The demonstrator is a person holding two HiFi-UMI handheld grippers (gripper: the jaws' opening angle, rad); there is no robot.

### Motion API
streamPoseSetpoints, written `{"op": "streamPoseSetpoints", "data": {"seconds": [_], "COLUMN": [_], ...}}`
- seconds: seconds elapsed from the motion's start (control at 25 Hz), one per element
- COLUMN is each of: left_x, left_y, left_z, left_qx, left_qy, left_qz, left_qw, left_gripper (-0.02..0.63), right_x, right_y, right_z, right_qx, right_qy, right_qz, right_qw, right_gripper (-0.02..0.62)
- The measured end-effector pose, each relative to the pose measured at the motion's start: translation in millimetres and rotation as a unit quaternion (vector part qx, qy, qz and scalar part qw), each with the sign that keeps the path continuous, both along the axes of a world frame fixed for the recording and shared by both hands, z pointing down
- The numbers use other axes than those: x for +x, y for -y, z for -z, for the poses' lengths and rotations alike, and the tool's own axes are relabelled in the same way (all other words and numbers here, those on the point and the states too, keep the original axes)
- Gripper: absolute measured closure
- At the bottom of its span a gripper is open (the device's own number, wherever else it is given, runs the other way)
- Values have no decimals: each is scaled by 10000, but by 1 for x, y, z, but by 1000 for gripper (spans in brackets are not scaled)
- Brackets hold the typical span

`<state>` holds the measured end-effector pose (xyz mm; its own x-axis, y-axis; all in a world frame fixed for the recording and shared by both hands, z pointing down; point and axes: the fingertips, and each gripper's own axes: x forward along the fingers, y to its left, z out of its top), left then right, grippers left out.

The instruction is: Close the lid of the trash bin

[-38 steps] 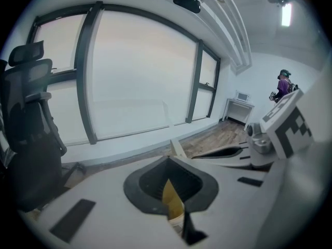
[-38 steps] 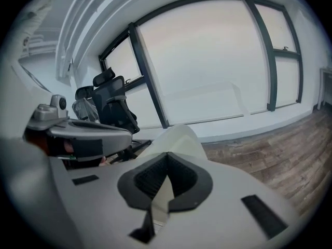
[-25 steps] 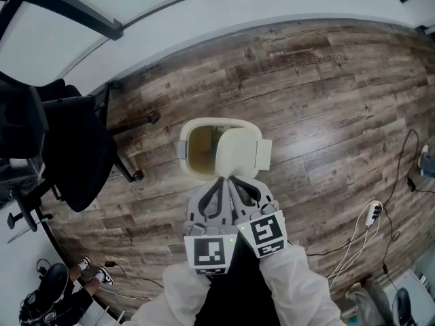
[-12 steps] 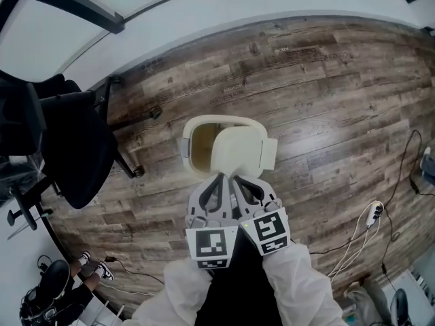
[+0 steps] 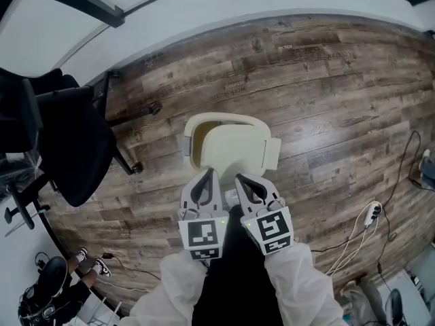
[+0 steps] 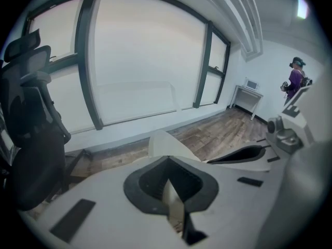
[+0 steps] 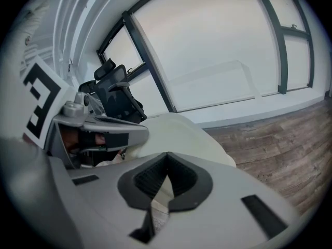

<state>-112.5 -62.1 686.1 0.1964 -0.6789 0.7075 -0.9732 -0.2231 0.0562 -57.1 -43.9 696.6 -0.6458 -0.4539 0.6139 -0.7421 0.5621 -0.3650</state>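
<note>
The wooden floor (image 5: pixel 326 100) fills the frame, with a black office chair (image 5: pixel 75 148) at the left edge. The cream trash bin (image 5: pixel 192 124) stands at centre. Its lid (image 5: pixel 234 148) is tilted over most of the opening, and a strip of the mouth shows on the left. My left gripper (image 5: pixel 208 174) and right gripper (image 5: pixel 239 179) sit side by side just below the lid's near edge. Both pairs of fingers are closed tip to tip on themselves.

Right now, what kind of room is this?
Probably an office or work room. There's a black swivel office chair on a wood-plank floor, tall dark-framed windows along the wall, and a power strip lying on the floor.
</note>
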Motion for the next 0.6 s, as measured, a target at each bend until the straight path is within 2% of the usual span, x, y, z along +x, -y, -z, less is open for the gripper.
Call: {"op": "streamPoseSetpoints", "data": {"seconds": [0.6], "left_x": [-31], "left_y": [3], "left_z": [-45], "left_qx": [-259], "left_qy": [43], "left_qz": [109], "left_qw": [9996], "left_gripper": [598], "right_x": [4], "right_y": [11], "right_z": [-18], "right_qx": [-124], "right_qy": [-226], "right_qz": [-88], "right_qw": [9996], "right_gripper": [572]}}
